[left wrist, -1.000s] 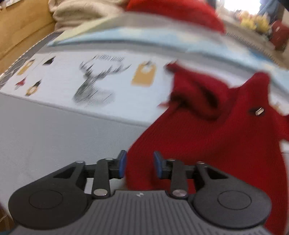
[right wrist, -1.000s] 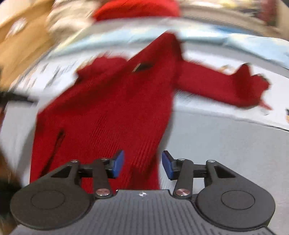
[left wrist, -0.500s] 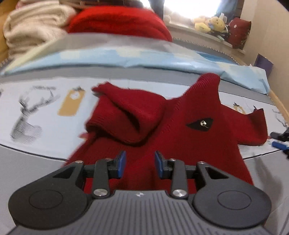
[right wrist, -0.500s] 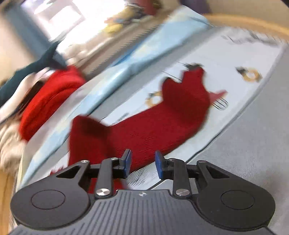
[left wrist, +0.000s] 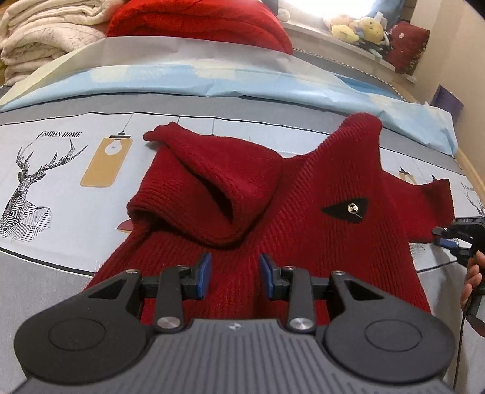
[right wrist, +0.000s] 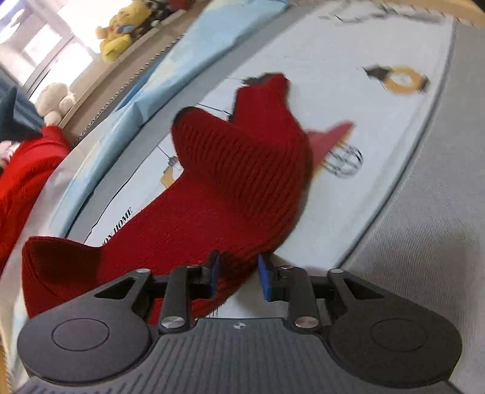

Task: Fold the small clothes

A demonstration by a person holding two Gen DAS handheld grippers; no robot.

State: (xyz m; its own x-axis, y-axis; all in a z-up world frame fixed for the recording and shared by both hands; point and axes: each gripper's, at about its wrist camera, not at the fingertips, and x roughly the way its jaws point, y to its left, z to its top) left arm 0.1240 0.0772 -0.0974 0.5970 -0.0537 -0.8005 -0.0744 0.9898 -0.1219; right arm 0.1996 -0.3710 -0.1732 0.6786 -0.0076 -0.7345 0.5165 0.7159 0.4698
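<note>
A small red knit sweater (left wrist: 303,218) lies on a printed bedsheet (left wrist: 60,169). Its left sleeve (left wrist: 218,188) is folded over onto the body, and a black triangular patch (left wrist: 345,209) shows on the chest. My left gripper (left wrist: 234,274) is open and empty, low over the sweater's hem. My right gripper (right wrist: 238,274) is open at the edge of the right sleeve (right wrist: 236,188), and the knit lies between its jaws. It also shows in the left wrist view (left wrist: 445,238) at the right sleeve's cuff.
A pale blue sheet (left wrist: 212,78) runs across the bed behind the sweater. A red blanket (left wrist: 197,21) and folded cream blankets (left wrist: 45,33) are stacked at the back. Plush toys (left wrist: 360,28) sit on a ledge. Grey bedsheet (right wrist: 424,242) lies to the right.
The left gripper has moved in closer over the sweater's hem. The right gripper has come down to the right sleeve, so its edge now sits between the open jaws.
</note>
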